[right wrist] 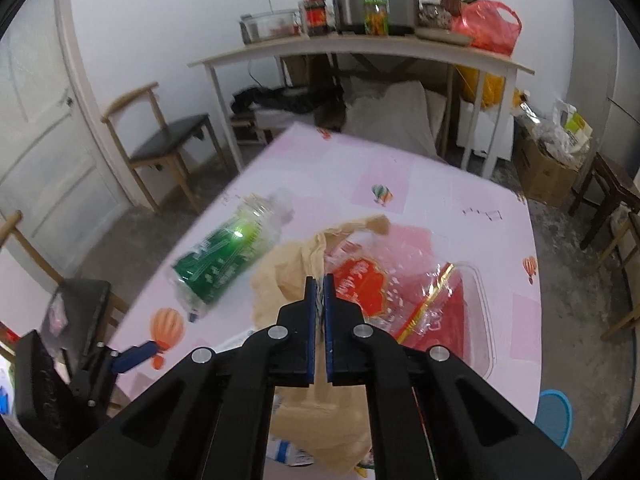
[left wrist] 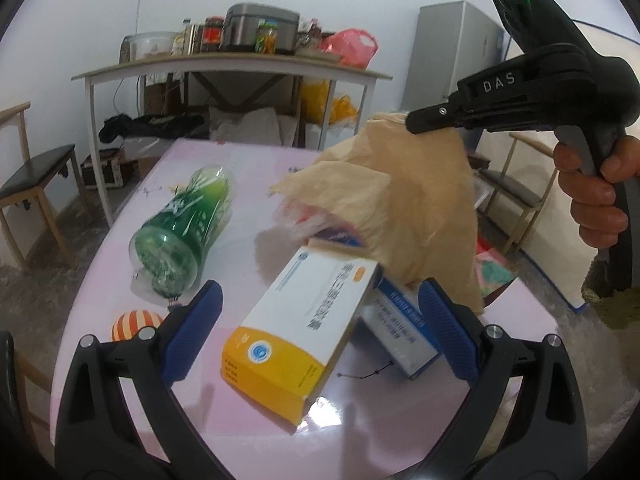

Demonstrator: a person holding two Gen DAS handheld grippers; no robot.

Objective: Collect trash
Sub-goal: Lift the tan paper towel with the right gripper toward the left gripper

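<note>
R gripper [right wrist: 319, 280] is pressed together on the tan paper [right wrist: 288, 280], pinching a fold near its top edge; the sheet hangs lifted over the pink table [right wrist: 440, 184], draped above the boxes. L gripper [left wrist: 320, 320] is spread wide, nothing between its pads, hovering low w/ the yellow-white box [left wrist: 304, 336] right in the gap.

Key relation, left view: box long axis runs approx 7 to 1 o'clock, yellow end toward the L gripper, far end tucked under the paper. It leans on a blue-white box [left wrist: 404, 332] at 3 o'clock. So L is the nearer tool for the box, and prob needs to close across its short width, not its length.

Green bottle [left wrist: 184, 236] lies on its side at 10 o'clock, apart from the boxes. Red-clear wrapper [right wrist: 420, 292] sits at 2 o'clock of the R gripper, on the table.
</note>
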